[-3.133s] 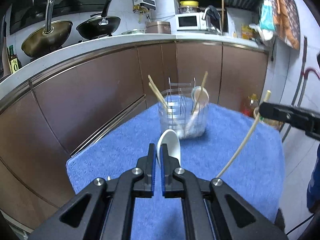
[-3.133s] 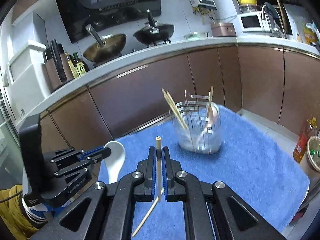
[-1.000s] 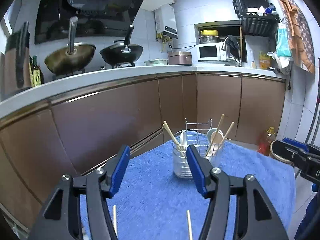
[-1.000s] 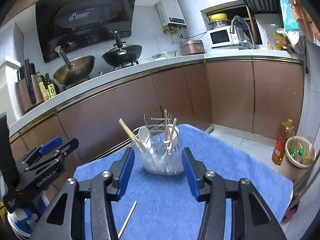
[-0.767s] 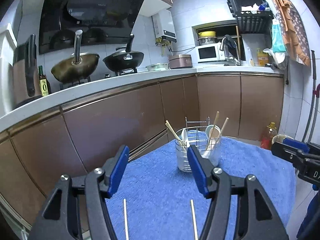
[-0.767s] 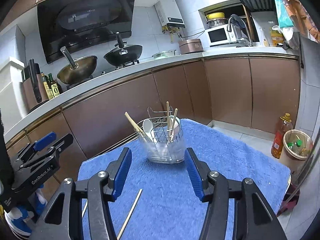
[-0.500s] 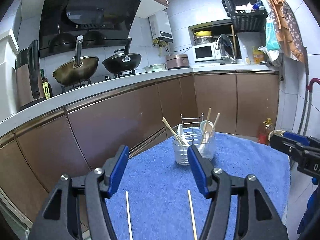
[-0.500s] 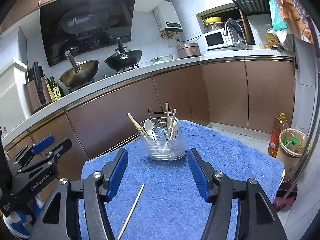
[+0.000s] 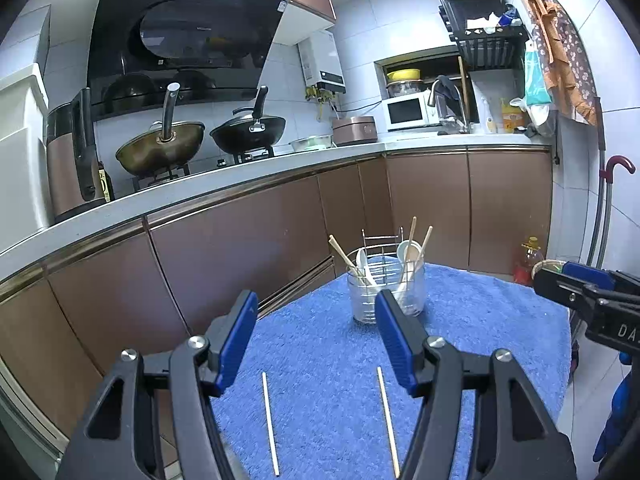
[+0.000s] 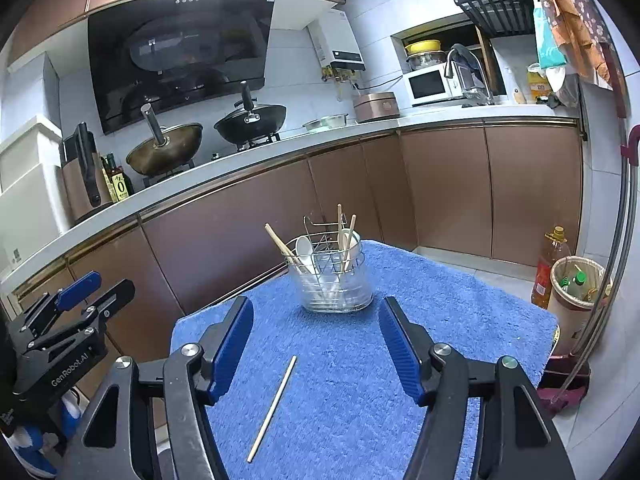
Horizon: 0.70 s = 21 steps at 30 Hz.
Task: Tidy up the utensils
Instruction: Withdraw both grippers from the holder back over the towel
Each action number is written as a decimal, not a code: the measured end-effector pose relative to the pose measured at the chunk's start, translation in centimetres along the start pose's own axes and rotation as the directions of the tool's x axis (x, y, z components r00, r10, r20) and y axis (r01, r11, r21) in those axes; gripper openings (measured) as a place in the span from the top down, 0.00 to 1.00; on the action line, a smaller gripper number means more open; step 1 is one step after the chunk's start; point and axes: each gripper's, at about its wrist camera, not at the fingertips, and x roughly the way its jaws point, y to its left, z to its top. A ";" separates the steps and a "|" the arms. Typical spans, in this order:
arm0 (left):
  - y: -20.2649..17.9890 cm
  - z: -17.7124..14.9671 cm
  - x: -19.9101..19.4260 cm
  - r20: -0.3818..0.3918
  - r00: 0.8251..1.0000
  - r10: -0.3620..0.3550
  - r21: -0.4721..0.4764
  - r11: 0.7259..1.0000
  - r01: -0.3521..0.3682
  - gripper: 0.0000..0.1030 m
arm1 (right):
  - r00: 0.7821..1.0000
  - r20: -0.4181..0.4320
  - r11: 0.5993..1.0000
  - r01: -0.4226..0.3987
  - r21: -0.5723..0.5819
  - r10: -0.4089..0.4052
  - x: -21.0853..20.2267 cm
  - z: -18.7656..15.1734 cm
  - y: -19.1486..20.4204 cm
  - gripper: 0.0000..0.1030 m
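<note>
Left claw (image 9: pixel 316 336) spread wide, nothing between its blue pads (image 9: pixel 394 338), hanging above the near part of the blue towel (image 9: pixel 480 320) that covers the bench. Right claw (image 10: pixel 316 340) likewise spread and empty, raised over the same towel. Also visible at the right edge of the left wrist view, and the left one at the lower left of the right wrist view.

Clear utensil holder (image 9: pixel 386 292) with a wire rack inside, standing upright toward the far side of the towel, well apart from both claws. Inside it: a white spoon (image 9: pixel 362 262) and a leaning pair of chopsticks (image 9: pixel 344 256) on the left side, another white spoon (image 9: pixel 409 251) with two more sticks on the right side.

Two loose chopsticks flat on the towel in the left wrist view: one (image 9: pixel 269 424) toward the left finger, the other (image 9: pixel 387 420) just beside the right finger, roughly parallel and apart. Only one loose chopstick (image 10: pixel 273 407) seen in the right wrist view, lying diagonally between the fingers.

Behind the bench: brown cabinets (image 9: pixel 240 256), two woks (image 9: pixel 248 134) on the stove, a microwave (image 9: pixel 406 112).
</note>
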 end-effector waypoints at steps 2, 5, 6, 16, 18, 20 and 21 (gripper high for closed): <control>-0.1 -0.1 -0.3 -0.009 1.000 -0.002 0.007 1.000 0.002 0.43 | 1.000 -0.002 1.000 0.001 -0.004 -0.001 0.0 0.0 0.2 0.38; -0.3 -0.3 -0.6 -0.025 1.000 -0.004 0.015 1.000 0.004 0.43 | 1.000 -0.007 1.000 0.003 -0.013 -0.003 0.1 -0.2 0.5 0.38; -0.4 -0.4 -0.7 -0.028 1.000 -0.003 0.018 1.000 0.004 0.43 | 1.000 -0.010 1.000 0.003 -0.016 -0.003 0.1 -0.2 0.5 0.38; -0.8 -1.0 -0.5 -0.073 0.997 0.019 0.057 0.998 -0.014 0.43 | 0.999 -0.029 0.999 0.012 -0.034 -0.013 0.4 -0.7 0.8 0.37; -0.8 -1.1 -0.5 -0.079 0.997 0.018 0.061 0.998 -0.014 0.43 | 0.999 -0.034 0.999 0.013 -0.033 -0.014 0.5 -0.8 0.7 0.37; -0.8 -1.1 -0.4 -0.083 0.996 0.017 0.063 0.998 -0.012 0.43 | 0.999 -0.038 0.999 0.016 -0.032 -0.017 0.7 -0.9 0.7 0.37; -0.7 -1.1 -0.3 -0.086 0.996 0.019 0.063 0.998 -0.014 0.43 | 0.999 -0.041 0.999 0.016 -0.031 -0.017 0.7 -0.9 0.6 0.37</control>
